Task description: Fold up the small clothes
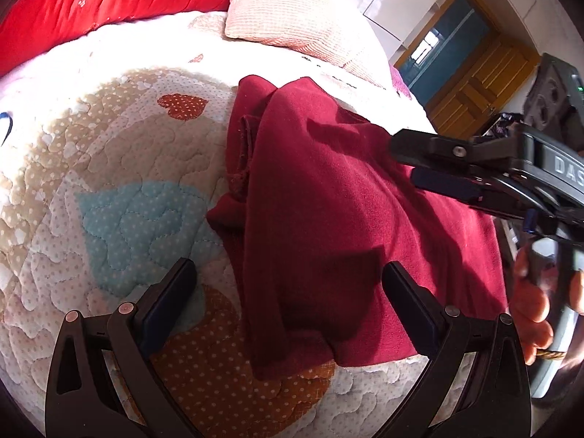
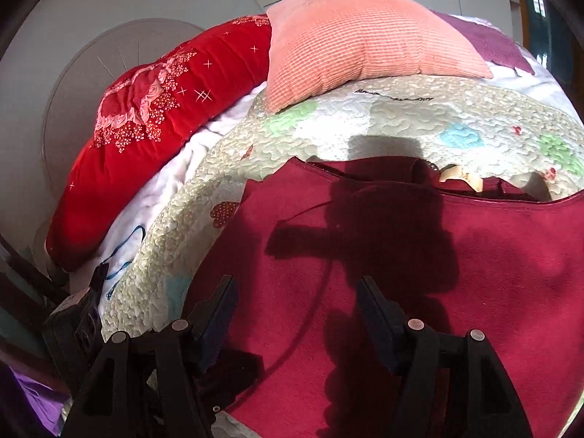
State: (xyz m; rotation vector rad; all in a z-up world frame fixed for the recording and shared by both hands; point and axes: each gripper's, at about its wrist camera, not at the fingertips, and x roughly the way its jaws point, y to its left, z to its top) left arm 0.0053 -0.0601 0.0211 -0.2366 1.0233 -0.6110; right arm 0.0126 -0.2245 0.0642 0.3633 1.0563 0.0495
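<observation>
A dark red garment point(image 1: 328, 200) lies folded over itself on the quilted bedspread point(image 1: 109, 182). It fills the lower half of the right wrist view point(image 2: 419, 255), its neckline with a pale label point(image 2: 460, 179) at the far edge. My left gripper point(image 1: 288, 277) is open and empty, its jaws spread over the garment's near left edge. My right gripper point(image 2: 295, 292) is open and empty just above the cloth. It also shows in the left wrist view point(image 1: 405, 160) at the right, held by a hand, jaws a little apart.
A pink ribbed pillow point(image 2: 365, 40) and a red embroidered quilt point(image 2: 157, 116) lie at the head of the bed. A wooden door point(image 1: 478, 84) stands beyond the bed's far side. A purple cloth point(image 2: 485, 43) lies behind the pillow.
</observation>
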